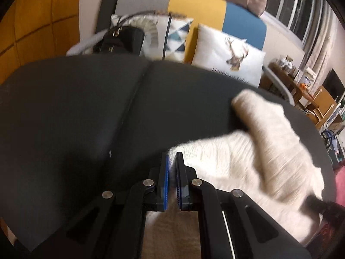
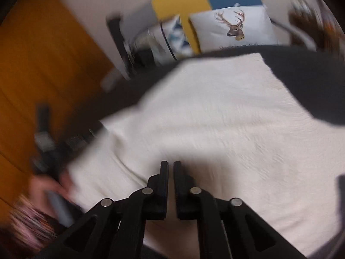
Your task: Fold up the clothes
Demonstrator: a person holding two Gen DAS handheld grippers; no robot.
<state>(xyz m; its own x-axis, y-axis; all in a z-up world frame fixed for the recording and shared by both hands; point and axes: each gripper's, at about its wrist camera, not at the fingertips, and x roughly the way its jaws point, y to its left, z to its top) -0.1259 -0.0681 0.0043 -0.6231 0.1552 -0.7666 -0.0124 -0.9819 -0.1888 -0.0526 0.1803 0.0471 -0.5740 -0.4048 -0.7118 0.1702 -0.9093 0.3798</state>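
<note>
The left tool point(image 1: 171, 157) is seen at the lower centre of its view with its blue-lined fingers point(image 1: 165, 172) drawn nearly together and clamped on the fuzzy edge of a cream garment point(image 1: 248, 164), a strip of which is pinched between the pads. From there the garment is spread toward the lower right of the frame, with a sleeve-like fold laid diagonally across it toward the centre right. It is carried by a dark grey desk point(image 1: 75, 108), which fills the left and centre of the frame and is crossed by a seam running from upper centre to lower left. Beyond the desk, in the upper part of the frame, a white deer-print cushion point(image 1: 228, 58) is propped against a seat back of grey, yellow and blue panels point(image 1: 194, 2). In the right wrist view, the right tool point(image 2: 171, 164) is seen at the lower centre with only a narrow slit between its black fingers; whether cloth is gripped cannot be told. The garment point(image 2: 215, 118) is spread across the centre and right of this blurred frame, and a hand point(image 2: 46, 188) is smeared at the lower left.
</note>
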